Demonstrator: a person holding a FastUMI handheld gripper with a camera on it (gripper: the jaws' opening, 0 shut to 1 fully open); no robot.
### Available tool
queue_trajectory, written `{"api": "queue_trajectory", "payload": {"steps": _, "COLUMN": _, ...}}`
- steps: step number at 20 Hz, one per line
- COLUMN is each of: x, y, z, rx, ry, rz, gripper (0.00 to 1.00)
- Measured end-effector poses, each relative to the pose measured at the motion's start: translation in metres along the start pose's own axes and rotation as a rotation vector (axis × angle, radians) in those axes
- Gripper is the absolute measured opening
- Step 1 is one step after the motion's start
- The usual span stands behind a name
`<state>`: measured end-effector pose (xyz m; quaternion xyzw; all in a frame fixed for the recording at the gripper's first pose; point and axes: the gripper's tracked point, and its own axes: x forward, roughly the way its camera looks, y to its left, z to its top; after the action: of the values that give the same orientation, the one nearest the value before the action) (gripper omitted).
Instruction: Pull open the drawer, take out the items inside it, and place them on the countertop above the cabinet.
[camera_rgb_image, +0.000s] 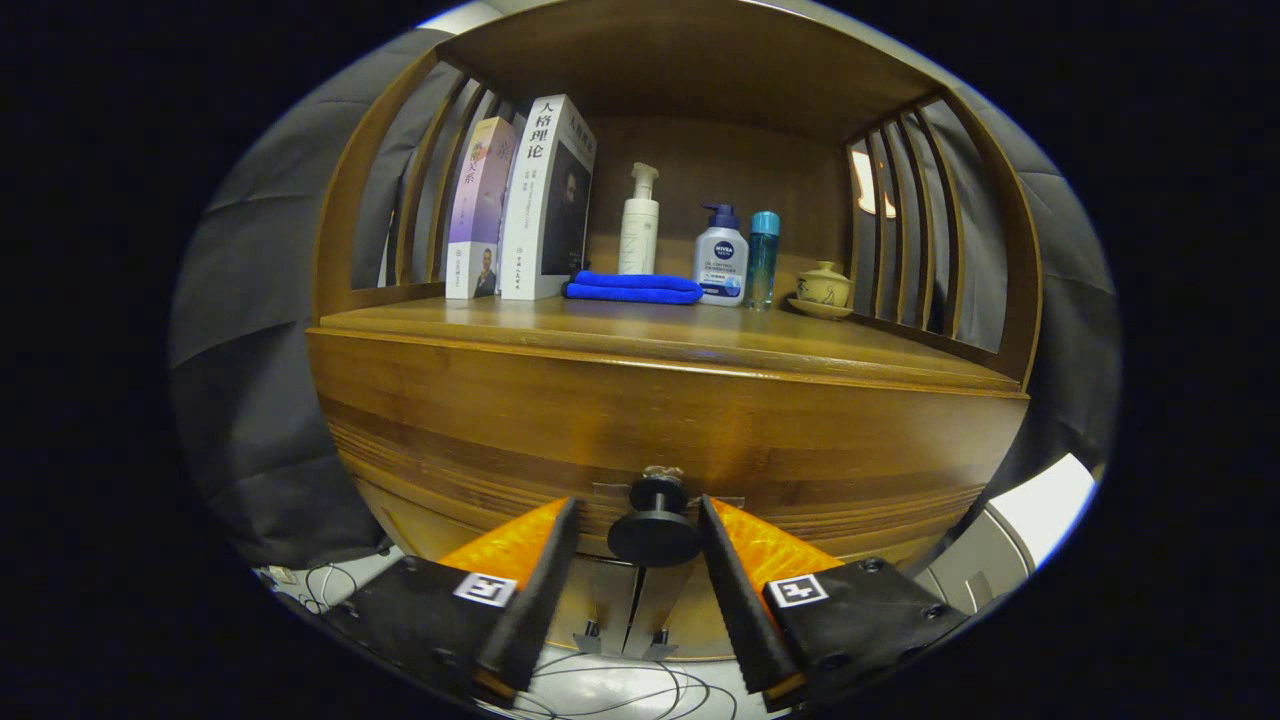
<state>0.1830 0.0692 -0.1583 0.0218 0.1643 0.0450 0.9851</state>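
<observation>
The gripper (637, 540) has its jaws spread either side of the drawer knob (654, 530), not yet pinching it. The drawer (600, 430) looks closed under the bench (560, 325). Opening is the step; next, squeeze the knob and pull.

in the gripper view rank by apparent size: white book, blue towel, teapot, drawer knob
1. white book
2. blue towel
3. drawer knob, between the open jaws; nearness enlarges it, so its rank against the towel is unsure
4. teapot
</observation>
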Motion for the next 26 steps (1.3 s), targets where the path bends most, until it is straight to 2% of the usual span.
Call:
{"api": "queue_trajectory", "payload": {"steps": 2, "x": 0.002, "y": -0.001, "z": -0.002, "rx": 0.032, "ry": 0.012, "rz": 0.019, "gripper": 0.49}}
{"api": "queue_trajectory", "payload": {"steps": 5, "x": 0.002, "y": 0.000, "z": -0.003, "rx": 0.046, "ry": 0.030, "rz": 0.020, "gripper": 0.43}}
{"api": "queue_trajectory", "payload": {"steps": 6, "x": 0.003, "y": -0.001, "z": -0.002, "rx": 0.037, "ry": 0.040, "rz": 0.023, "gripper": 0.33}}
{"api": "queue_trajectory", "payload": {"steps": 18, "x": -0.046, "y": 0.000, "z": -0.015, "rx": -0.025, "ry": 0.044, "rz": 0.023, "gripper": 0.33}}
{"api": "queue_trajectory", "payload": {"steps": 26, "x": -0.081, "y": 0.002, "z": -0.025, "rx": -0.021, "ry": 0.052, "rz": 0.014, "gripper": 0.33}}
